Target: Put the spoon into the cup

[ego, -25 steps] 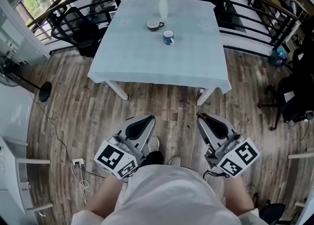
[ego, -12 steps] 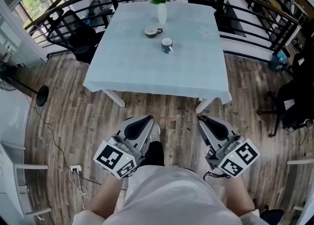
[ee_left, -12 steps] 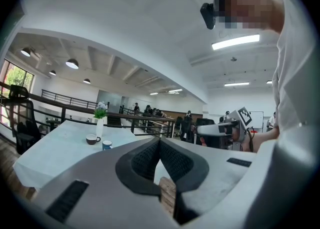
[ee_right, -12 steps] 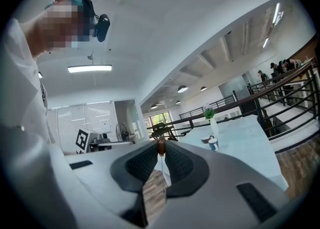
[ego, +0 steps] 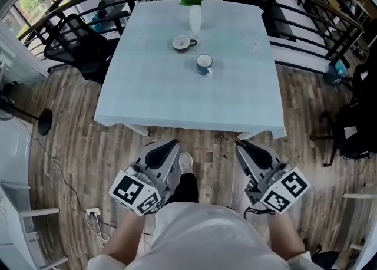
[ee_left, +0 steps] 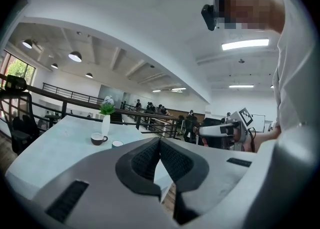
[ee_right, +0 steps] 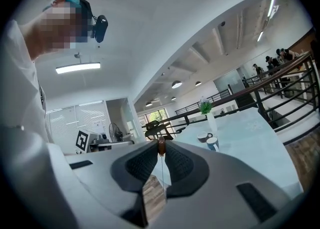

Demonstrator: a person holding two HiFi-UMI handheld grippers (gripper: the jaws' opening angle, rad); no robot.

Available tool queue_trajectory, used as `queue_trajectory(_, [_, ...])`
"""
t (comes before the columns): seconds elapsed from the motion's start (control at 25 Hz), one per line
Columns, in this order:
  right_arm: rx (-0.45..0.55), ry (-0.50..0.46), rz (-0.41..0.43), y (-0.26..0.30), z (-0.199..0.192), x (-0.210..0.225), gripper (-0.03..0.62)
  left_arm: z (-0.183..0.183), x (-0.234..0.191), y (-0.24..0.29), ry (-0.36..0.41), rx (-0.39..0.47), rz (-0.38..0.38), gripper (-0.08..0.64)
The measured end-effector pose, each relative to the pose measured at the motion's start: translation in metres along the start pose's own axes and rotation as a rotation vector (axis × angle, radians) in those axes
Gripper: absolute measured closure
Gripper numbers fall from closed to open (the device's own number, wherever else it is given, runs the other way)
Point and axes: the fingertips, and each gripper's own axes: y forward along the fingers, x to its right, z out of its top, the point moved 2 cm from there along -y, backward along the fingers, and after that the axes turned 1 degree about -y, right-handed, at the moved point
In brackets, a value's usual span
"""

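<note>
Your left gripper [ego: 175,142] sits at seven o'clock in the head view, its jaws pressed together on nothing; up at twelve o'clock the table [ego: 177,104] carries a brown cup [ego: 182,42], a vase [ego: 194,19] at its one o'clock and a blue cup [ego: 204,63] at its four o'clock; your right gripper [ego: 238,141], at five o'clock, pinches the spoon [ee_right: 161,146], its thin brown tip showing between the pads, well apart from both cups

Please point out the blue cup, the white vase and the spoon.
blue cup [ego: 204,63]: head view, on its open mouth.
white vase [ego: 195,20]: head view, on its white body.
spoon [ee_right: 161,146]: right gripper view, on its brown end between the jaws.
</note>
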Motion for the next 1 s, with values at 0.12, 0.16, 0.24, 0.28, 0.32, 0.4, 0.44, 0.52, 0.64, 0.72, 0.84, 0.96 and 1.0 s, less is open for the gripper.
queue_trajectory(0.12, [-0.015,0.016,-0.001,0.037,0.005,0.013,0.535,0.005,-0.038,0.015,-0.008,-0.012,-0.008,0.54])
queue_trajectory(0.16, [-0.02,0.017,-0.004,0.05,0.007,0.018,0.535,0.007,-0.051,0.021,-0.013,-0.014,-0.01,0.541])
queue_trajectory(0.24, [-0.029,0.024,-0.013,0.074,0.011,0.028,0.535,0.01,-0.076,0.031,-0.026,-0.02,-0.016,0.541])
queue_trajectory(0.28, [-0.033,0.031,-0.019,0.085,0.013,0.034,0.535,0.011,-0.088,0.037,-0.033,-0.023,-0.02,0.54])
queue_trajectory(0.32, [-0.037,0.036,-0.026,0.095,0.015,0.039,0.535,0.012,-0.099,0.042,-0.038,-0.028,-0.024,0.541])
queue_trajectory(0.4, [-0.048,0.04,-0.043,0.115,0.018,0.048,0.535,0.014,-0.119,0.052,-0.049,-0.035,-0.032,0.54])
queue_trajectory(0.44, [-0.053,0.041,-0.05,0.125,0.019,0.053,0.535,0.016,-0.129,0.057,-0.055,-0.038,-0.036,0.54])
queue_trajectory(0.52, [-0.064,0.042,-0.062,0.144,0.023,0.061,0.535,0.02,-0.148,0.065,-0.063,-0.042,-0.044,0.54])
queue_trajectory(0.64, [-0.079,0.041,-0.082,0.171,0.028,0.074,0.535,0.023,-0.176,0.079,-0.068,-0.051,-0.058,0.54])
queue_trajectory(0.72, [-0.09,0.039,-0.097,0.189,0.031,0.085,0.535,0.025,-0.194,0.091,-0.051,-0.064,-0.066,0.54])
queue_trajectory(0.84, [-0.099,0.041,-0.117,0.211,0.036,0.099,0.535,0.027,-0.214,0.106,-0.025,-0.082,-0.082,0.54])
queue_trajectory(0.96, [-0.103,0.042,-0.135,0.227,0.04,0.109,0.535,0.029,-0.229,0.116,-0.001,-0.091,-0.097,0.54])
queue_trajectory(1.0, [-0.105,0.043,-0.141,0.232,0.04,0.112,0.535,0.03,-0.233,0.12,0.012,-0.095,-0.102,0.54])
